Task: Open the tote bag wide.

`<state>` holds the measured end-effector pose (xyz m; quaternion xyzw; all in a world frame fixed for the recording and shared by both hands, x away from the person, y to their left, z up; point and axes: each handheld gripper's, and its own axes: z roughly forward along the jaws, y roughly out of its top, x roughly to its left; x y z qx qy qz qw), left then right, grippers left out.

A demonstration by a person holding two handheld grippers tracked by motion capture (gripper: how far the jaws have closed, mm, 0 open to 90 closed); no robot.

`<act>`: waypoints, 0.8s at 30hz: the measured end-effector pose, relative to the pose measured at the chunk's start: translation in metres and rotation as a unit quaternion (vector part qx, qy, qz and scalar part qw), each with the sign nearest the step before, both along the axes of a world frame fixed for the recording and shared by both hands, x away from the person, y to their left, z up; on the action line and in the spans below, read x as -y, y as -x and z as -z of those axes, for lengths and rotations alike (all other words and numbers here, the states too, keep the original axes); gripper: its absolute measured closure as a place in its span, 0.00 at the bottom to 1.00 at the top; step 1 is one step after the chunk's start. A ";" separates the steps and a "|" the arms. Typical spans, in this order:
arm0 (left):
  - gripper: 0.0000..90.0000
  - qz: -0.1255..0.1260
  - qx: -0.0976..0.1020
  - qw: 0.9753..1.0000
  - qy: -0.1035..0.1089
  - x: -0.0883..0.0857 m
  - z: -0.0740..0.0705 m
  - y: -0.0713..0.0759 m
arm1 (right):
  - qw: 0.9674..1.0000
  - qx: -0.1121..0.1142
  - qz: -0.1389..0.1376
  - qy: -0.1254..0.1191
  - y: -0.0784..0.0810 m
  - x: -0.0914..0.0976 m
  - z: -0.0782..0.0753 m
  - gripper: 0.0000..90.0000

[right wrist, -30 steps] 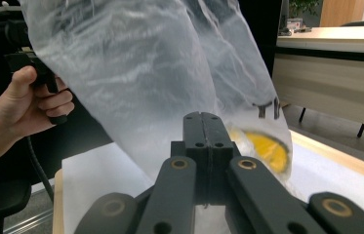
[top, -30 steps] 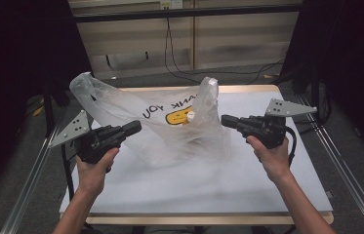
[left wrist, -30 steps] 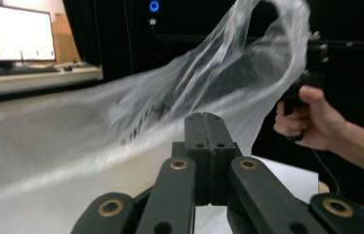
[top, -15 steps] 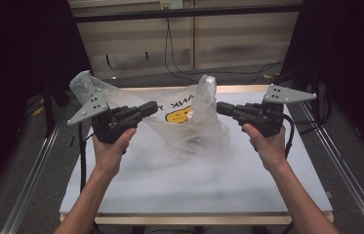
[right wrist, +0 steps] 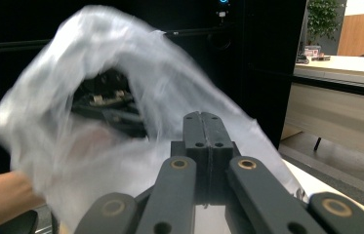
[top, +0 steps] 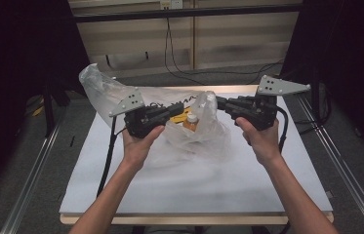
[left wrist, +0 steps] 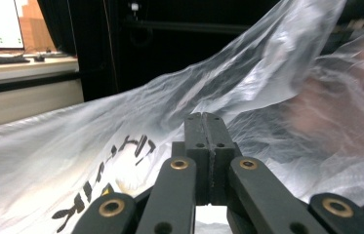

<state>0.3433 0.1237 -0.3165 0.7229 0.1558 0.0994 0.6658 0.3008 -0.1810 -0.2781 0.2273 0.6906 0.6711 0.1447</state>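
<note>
Overhead, crinkly translucent plastic bag (top: 196,131) between two black tools

my two grippers, left gripper (top: 177,111) and right gripper (top: 220,102), are black with grey plates. the plastic bag (top: 204,127) is clear white with black letters, something orange-yellow inside. the table (top: 194,190) is white.

The bag (top: 204,131) is looking like thin, crinkled, glossy clear plastic; the table (top: 209,190) is showing a smooth matt white top; the gripper (left wrist: 208,161) is appearing matt black.
</note>
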 end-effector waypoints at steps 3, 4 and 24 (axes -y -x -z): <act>1.00 0.003 -0.009 1.000 -0.014 0.006 0.009 -0.002 | 1.000 -0.001 0.000 -0.001 0.001 0.002 0.002 1.00; 1.00 0.003 -0.009 1.000 -0.014 0.006 0.009 -0.002 | 1.000 -0.001 0.000 -0.001 0.001 0.002 0.002 1.00; 1.00 0.033 -0.043 0.997 -0.055 0.030 0.048 -0.011 | 0.999 -0.033 0.004 0.009 -0.020 0.005 0.020 1.00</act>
